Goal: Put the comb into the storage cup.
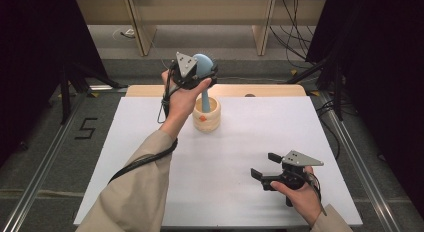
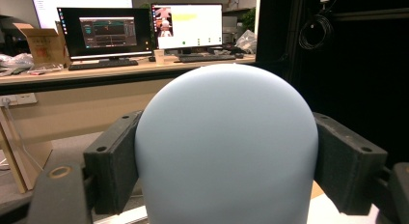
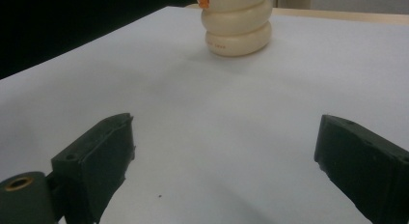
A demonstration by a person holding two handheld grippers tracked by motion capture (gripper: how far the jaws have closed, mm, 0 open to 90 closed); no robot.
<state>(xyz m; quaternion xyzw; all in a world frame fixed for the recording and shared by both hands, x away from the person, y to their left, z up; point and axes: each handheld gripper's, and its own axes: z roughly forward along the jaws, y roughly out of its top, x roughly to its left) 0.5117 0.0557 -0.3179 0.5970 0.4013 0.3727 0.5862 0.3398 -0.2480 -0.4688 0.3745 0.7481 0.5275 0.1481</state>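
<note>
A pale blue pestle with a rounded head (image 1: 202, 62) stands upright, its stem (image 1: 205, 99) reaching down into a cream ribbed cup (image 1: 206, 120) at the back middle of the white table (image 1: 240, 142). My left gripper (image 1: 206, 72) is shut on the pestle's head (image 2: 226, 142); both black pads (image 2: 113, 161) press its sides. At the front right, my right gripper (image 1: 263, 166) is held low over the table and points left, open with nothing between its jaws (image 3: 226, 161). The right gripper view has the cream cup (image 3: 237, 23) farther off.
Black stands and cables flank the table on both sides (image 1: 330, 77). A wooden strip (image 1: 270, 90) runs along the table's far edge. A desk with monitors (image 2: 111, 33) lies beyond in the left gripper view. A "5" (image 1: 86, 128) is marked on the floor at left.
</note>
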